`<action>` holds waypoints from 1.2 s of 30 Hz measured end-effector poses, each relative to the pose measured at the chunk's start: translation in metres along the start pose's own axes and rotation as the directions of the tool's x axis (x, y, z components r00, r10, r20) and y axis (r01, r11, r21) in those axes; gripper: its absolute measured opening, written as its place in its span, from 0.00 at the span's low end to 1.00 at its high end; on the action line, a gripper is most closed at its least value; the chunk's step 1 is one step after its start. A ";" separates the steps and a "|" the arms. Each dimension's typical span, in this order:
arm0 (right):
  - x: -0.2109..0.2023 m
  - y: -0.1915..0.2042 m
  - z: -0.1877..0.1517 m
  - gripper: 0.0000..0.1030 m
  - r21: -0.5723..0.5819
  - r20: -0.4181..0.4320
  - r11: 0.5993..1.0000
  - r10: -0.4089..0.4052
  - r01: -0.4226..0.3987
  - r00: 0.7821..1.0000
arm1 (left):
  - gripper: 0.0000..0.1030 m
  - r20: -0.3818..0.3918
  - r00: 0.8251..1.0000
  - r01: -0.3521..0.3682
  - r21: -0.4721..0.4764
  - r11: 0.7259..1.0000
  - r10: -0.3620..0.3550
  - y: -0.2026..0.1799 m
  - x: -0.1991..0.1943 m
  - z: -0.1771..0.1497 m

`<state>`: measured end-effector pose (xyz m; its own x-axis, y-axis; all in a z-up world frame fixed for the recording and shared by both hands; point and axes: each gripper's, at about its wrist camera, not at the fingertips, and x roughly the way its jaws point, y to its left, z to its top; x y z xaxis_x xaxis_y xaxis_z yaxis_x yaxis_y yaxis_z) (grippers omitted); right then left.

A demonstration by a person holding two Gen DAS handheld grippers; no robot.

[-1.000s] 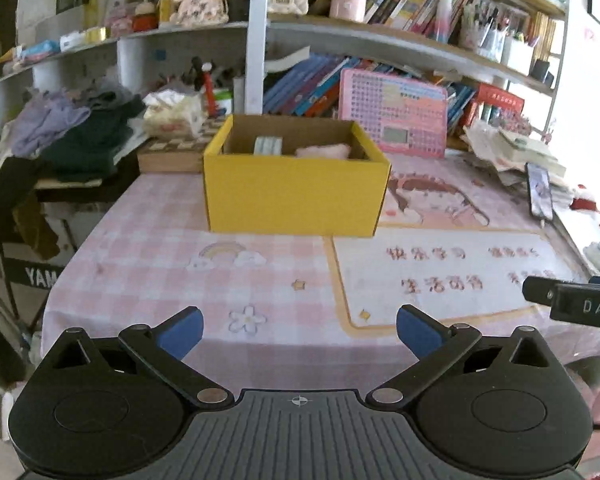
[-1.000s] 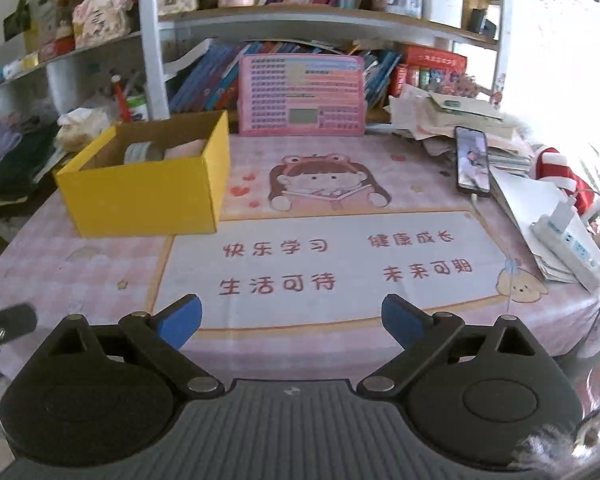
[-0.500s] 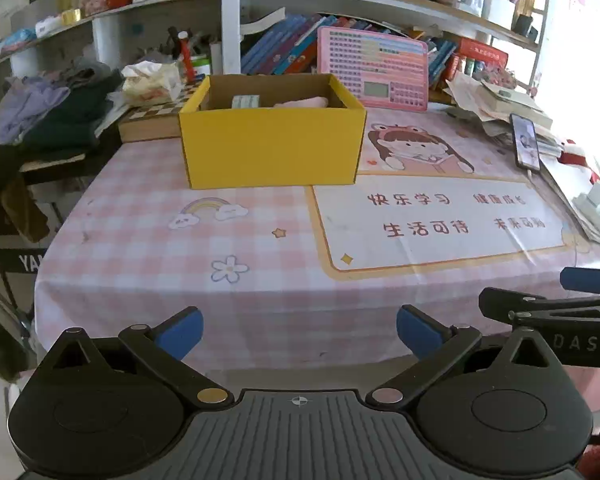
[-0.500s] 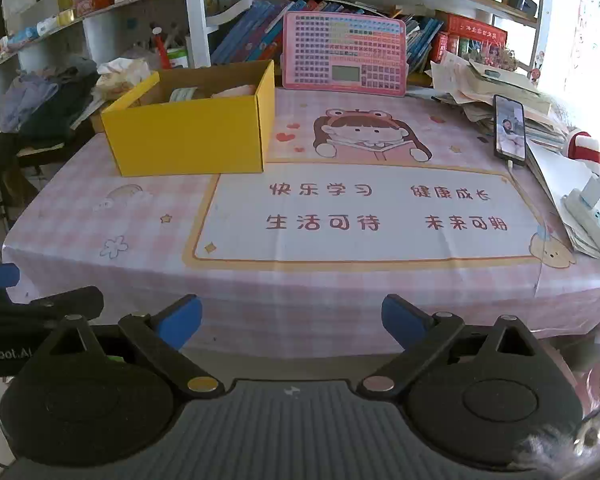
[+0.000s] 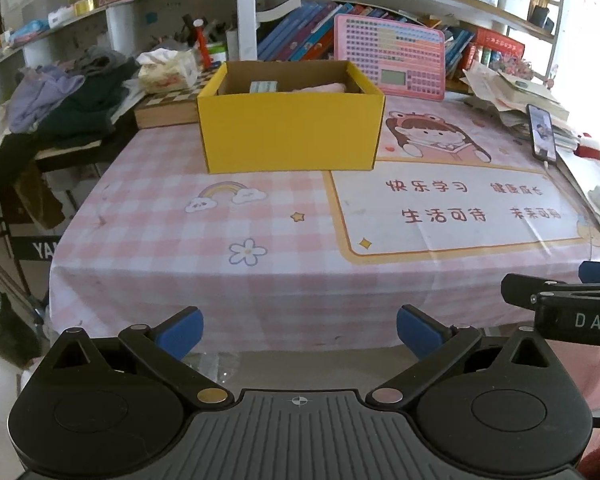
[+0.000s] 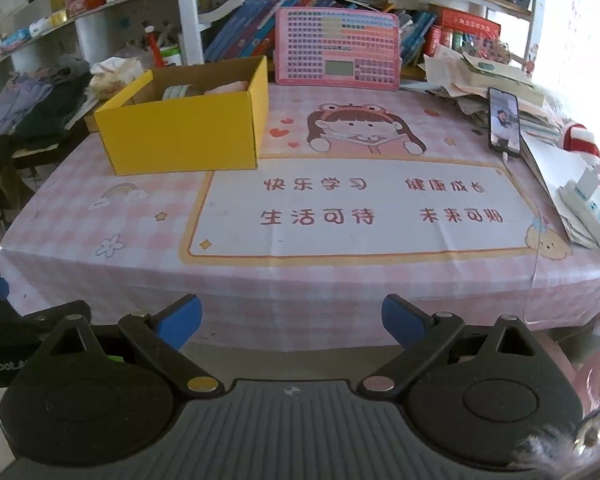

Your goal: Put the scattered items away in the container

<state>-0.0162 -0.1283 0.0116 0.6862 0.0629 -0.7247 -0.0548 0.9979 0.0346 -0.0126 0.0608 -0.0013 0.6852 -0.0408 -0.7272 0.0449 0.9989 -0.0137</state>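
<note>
A yellow cardboard box [image 5: 290, 132] stands at the far left of the table; it also shows in the right wrist view [image 6: 184, 134]. Inside lie a pale green tape roll [image 5: 263, 87] and a pink item [image 5: 324, 88]. My left gripper [image 5: 299, 334] is open and empty, held off the table's near edge. My right gripper [image 6: 292, 322] is open and empty, also in front of the near edge; it shows at the right of the left wrist view [image 5: 560, 304].
A pink checked tablecloth [image 5: 220, 216] covers the table. A pink toy keyboard [image 6: 336, 54] leans against the bookshelf behind. A phone [image 6: 503, 122], papers and a power strip [image 6: 592, 208] lie at the right. Clothes [image 5: 56, 100] pile up at the left.
Both grippers have pulled back from the table towards its near edge, so the box looks farther away. Both stay open and empty.
</note>
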 end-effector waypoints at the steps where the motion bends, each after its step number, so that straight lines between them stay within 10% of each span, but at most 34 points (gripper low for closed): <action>1: 0.001 0.000 0.000 0.95 0.002 -0.005 1.000 -0.001 0.001 1.000 | 1.00 0.001 1.000 -0.002 0.000 1.000 0.002 0.000 0.000 0.000; 36: 0.014 0.002 0.011 0.95 -0.042 -0.022 0.999 0.002 -0.003 1.000 | 1.00 -0.018 1.000 0.005 -0.023 1.000 -0.005 0.005 0.010 0.012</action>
<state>0.0013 -0.1254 0.0096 0.6698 0.0647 -0.7397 -0.0876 0.9961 0.0077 0.0027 0.0648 -0.0002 0.6717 -0.0457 -0.7394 0.0315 0.9990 -0.0332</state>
